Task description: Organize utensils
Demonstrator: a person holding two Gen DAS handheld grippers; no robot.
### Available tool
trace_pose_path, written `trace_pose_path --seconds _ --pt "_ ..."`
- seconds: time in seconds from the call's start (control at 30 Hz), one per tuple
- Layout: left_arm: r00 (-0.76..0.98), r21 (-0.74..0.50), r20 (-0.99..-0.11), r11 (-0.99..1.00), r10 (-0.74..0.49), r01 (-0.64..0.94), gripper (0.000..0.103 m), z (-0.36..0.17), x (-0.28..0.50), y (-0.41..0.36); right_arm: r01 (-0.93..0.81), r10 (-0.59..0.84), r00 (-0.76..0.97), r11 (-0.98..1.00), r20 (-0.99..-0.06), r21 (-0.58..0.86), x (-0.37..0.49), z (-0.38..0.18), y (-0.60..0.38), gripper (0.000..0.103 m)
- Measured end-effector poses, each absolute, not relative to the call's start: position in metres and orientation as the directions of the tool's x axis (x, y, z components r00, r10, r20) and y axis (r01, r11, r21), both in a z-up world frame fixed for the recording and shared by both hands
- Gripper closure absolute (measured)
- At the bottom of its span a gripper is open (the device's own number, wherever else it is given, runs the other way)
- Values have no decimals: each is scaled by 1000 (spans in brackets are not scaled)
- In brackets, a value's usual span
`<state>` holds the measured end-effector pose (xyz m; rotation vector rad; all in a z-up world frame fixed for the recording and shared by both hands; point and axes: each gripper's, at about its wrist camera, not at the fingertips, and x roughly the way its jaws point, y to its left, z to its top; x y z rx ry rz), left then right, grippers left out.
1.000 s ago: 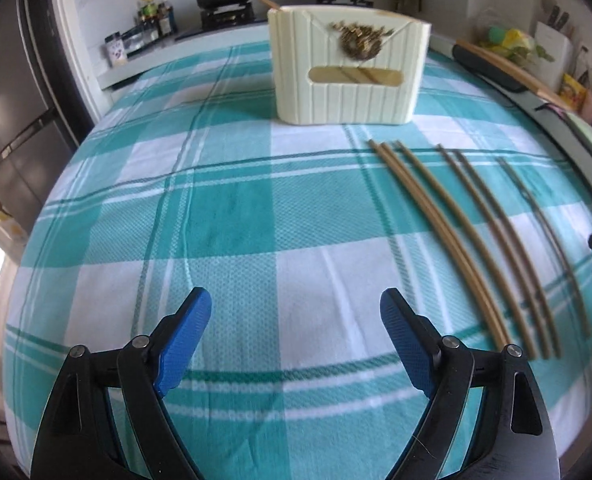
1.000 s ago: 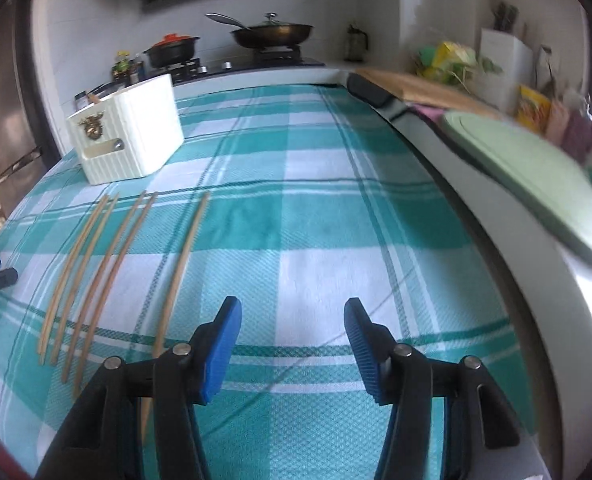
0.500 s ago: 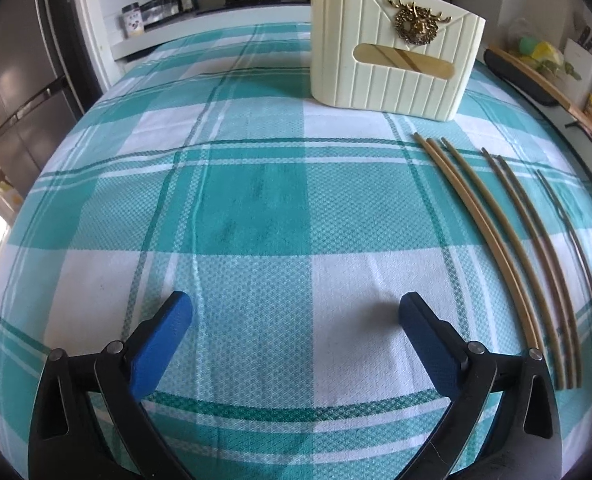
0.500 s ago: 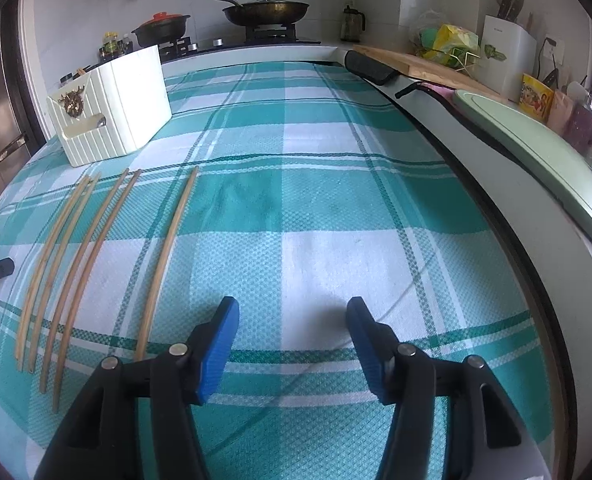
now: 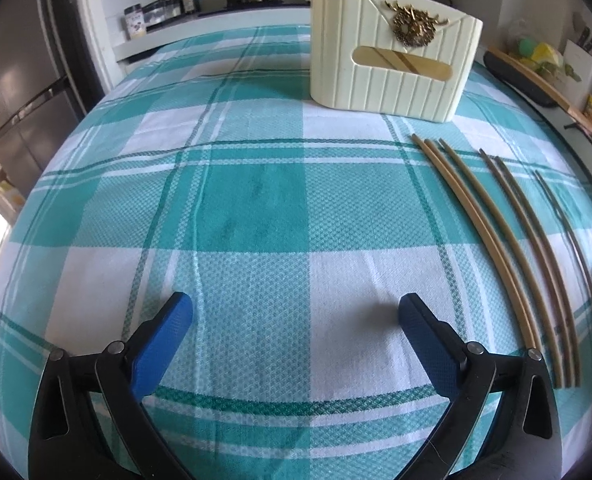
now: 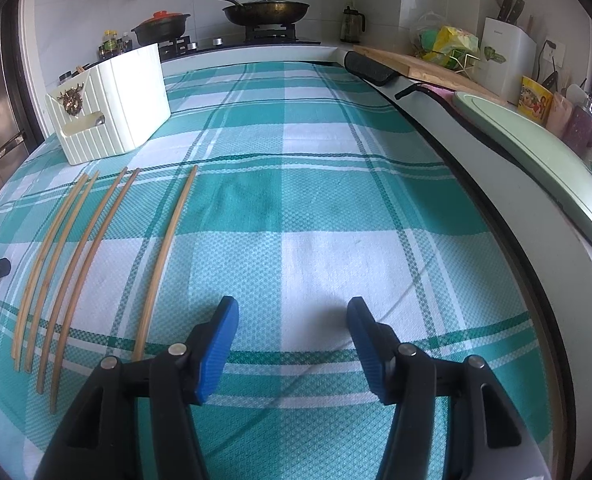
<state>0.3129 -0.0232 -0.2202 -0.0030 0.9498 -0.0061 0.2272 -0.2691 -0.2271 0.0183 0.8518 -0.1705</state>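
Several wooden chopsticks (image 5: 496, 240) lie side by side on the teal plaid tablecloth (image 5: 256, 208), in front of a cream utensil holder (image 5: 392, 56) with a gold emblem. More sticks show through the holder's slot. My left gripper (image 5: 295, 308) hovers over bare cloth to the left of the chopsticks, open wide, with nothing between its blue pads. In the right wrist view the chopsticks (image 6: 76, 248) lie to the left, and one (image 6: 168, 248) lies apart from the rest, nearest my right gripper (image 6: 292, 312), which is open and empty. The holder (image 6: 112, 108) stands at the back left.
A stove with a lidded pan (image 6: 266, 10) and a black pot (image 6: 160, 26) stands behind the table. A fridge (image 5: 12, 92) is at the left. Along the right counter lie a wooden board (image 6: 416, 60) and a pale green tray (image 6: 536, 152).
My left gripper's jaws have spread wider. The holder now sits larger and further right in the left view. My right gripper's opening is about the same.
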Motion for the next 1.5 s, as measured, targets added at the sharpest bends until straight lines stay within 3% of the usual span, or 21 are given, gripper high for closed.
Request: trace_pose_path --seconds 0.13,0.3,0.9,0.93,1.03,1.2,1.5 --pt "617 -66 -782 996 -84 52 1 -204 307 -42 157 -140 646 986 -750 -48 227 -227 -269 45" --pt "565 -144 -807 985 -172 94 1 -204 320 -73 157 -141 646 986 -750 -50 227 -227 -269 45" --pt "539 0 -842 998 -34 64 2 -223 330 -95 158 -141 647 986 -749 -49 227 -227 -268 45" --pt "540 -1 -841 998 -39 70 4 -222 329 -95 158 -142 647 986 -749 -50 227 -226 -268 45" --pt "557 -3 -828 994 -63 108 30 -218 324 -97 158 -141 647 986 -749 -50 227 -226 -268 45" --pt "571 1 -816 988 -89 155 95 -212 318 -100 158 -142 647 986 -749 -51 227 -226 -268 45" --pt "564 3 -826 999 -26 51 97 -212 307 -52 157 -143 647 986 -749 -53 227 -227 -267 45"
